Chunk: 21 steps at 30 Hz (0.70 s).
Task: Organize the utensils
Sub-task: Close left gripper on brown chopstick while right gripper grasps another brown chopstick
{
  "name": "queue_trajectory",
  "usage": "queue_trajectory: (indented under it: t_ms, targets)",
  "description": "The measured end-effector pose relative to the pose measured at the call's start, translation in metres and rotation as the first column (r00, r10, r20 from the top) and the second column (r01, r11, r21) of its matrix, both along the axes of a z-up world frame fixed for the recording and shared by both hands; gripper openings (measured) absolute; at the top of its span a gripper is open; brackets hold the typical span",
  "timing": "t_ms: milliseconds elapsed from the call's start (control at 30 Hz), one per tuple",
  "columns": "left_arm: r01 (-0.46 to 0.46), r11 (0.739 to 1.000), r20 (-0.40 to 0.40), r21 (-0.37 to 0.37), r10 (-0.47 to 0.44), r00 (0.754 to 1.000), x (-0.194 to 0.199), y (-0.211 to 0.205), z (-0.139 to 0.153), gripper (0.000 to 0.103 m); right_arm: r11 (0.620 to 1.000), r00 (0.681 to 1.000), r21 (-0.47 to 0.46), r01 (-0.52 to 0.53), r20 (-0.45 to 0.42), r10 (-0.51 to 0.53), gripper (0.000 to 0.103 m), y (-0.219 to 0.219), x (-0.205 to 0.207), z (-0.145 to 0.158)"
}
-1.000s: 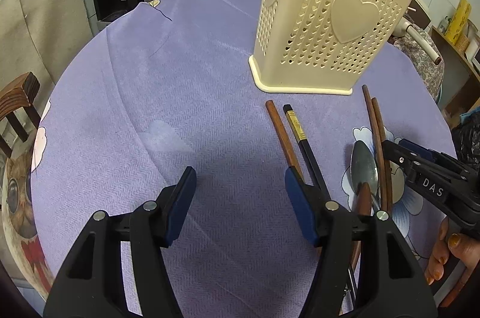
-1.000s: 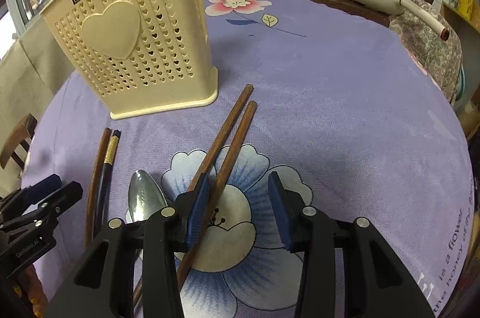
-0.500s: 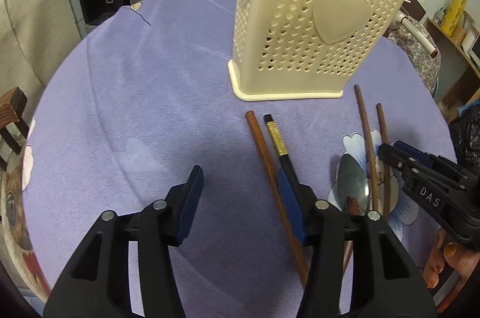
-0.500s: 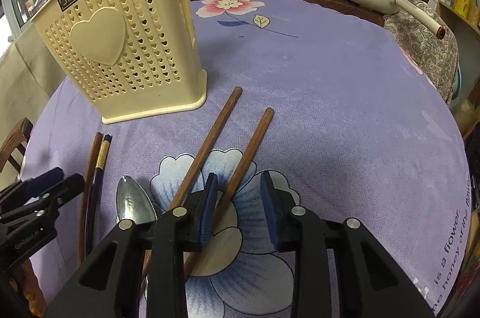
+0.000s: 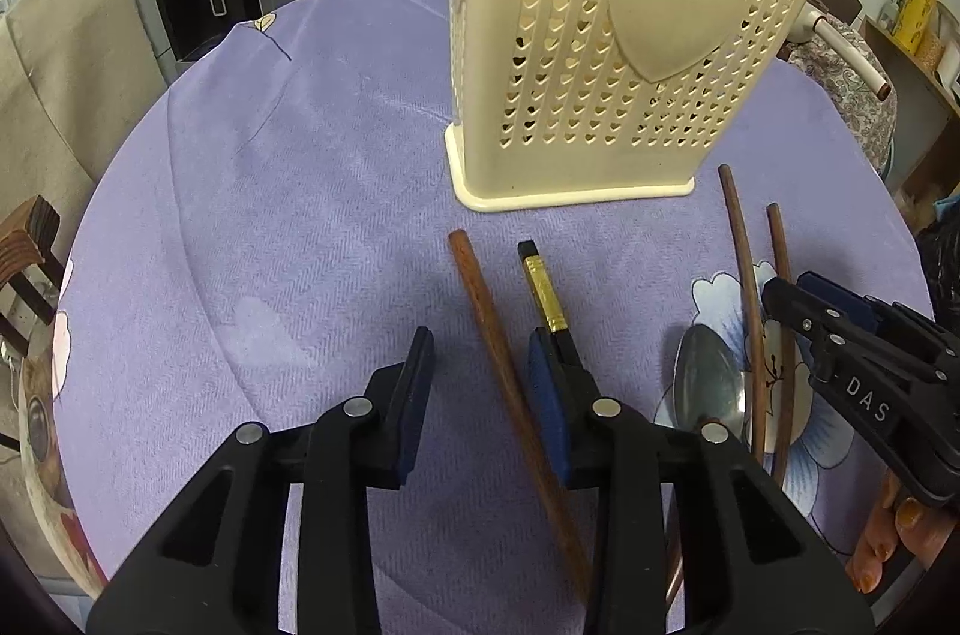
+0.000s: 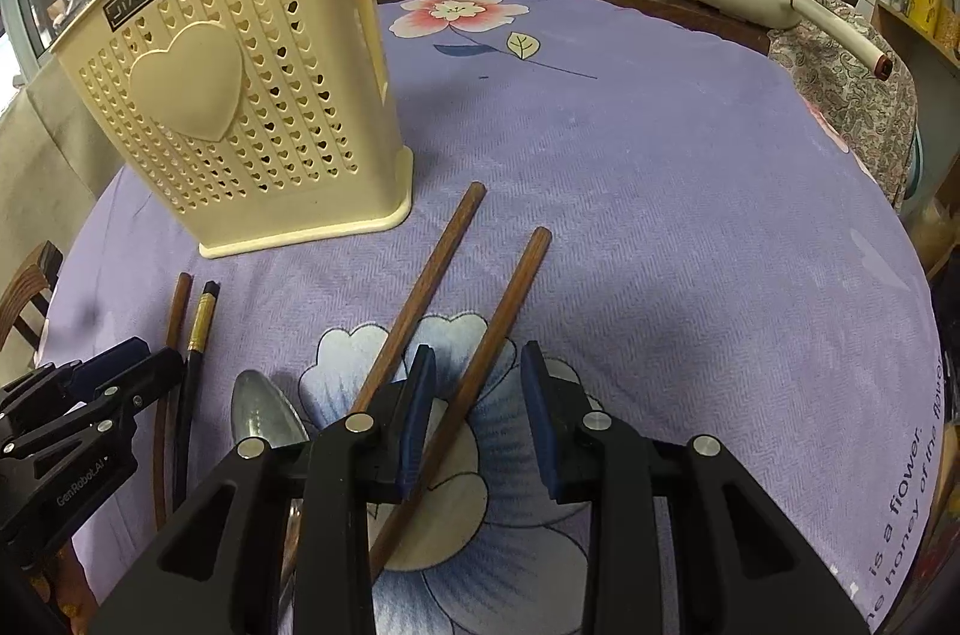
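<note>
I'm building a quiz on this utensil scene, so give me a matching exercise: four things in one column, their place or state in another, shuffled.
1. utensil holder
2. metal spoon
3. black chopstick
4. right gripper

a. open around a brown chopstick
b. gold band near its tip
c. standing upright, cream with heart holes
d. lying bowl-up on the purple tablecloth

Pairs: 1-c, 2-d, 3-b, 4-a

The holder (image 6: 240, 107) looks like matt cream plastic; the chopsticks (image 6: 420, 293) are smooth brown wood. At seven o'clock, the spoon (image 6: 264, 413) is dull metal on woven purple cloth (image 6: 660, 191).
</note>
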<state>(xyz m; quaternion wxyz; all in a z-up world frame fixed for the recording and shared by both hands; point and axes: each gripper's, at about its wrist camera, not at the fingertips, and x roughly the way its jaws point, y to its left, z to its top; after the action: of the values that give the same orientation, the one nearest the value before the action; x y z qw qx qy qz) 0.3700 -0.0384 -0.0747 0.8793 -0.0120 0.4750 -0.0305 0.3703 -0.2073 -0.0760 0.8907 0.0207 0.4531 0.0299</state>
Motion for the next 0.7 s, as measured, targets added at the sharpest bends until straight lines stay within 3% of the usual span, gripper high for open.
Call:
queue_trajectory:
  t_ms: [133,400,700]
  targets:
    - [0.003,1.0,-0.005,0.009,-0.003,1.0,0.007,-0.003,0.0,0.028,1.0,1.0,-0.012,0.019,0.002,-0.019,0.028,0.002,0.012,0.0]
    - [0.003,1.0,-0.018,-0.008,-0.003,1.0,0.018,0.0,0.0,0.012,0.999,0.999,0.005,0.051,0.004,-0.051,0.012,0.002,0.031,0.0]
    - [0.0,1.0,-0.021,-0.023,-0.001,1.0,0.022,0.003,-0.001,0.012,0.994,0.998,0.089,0.057,-0.019,-0.055,0.011,-0.007,0.035,0.001]
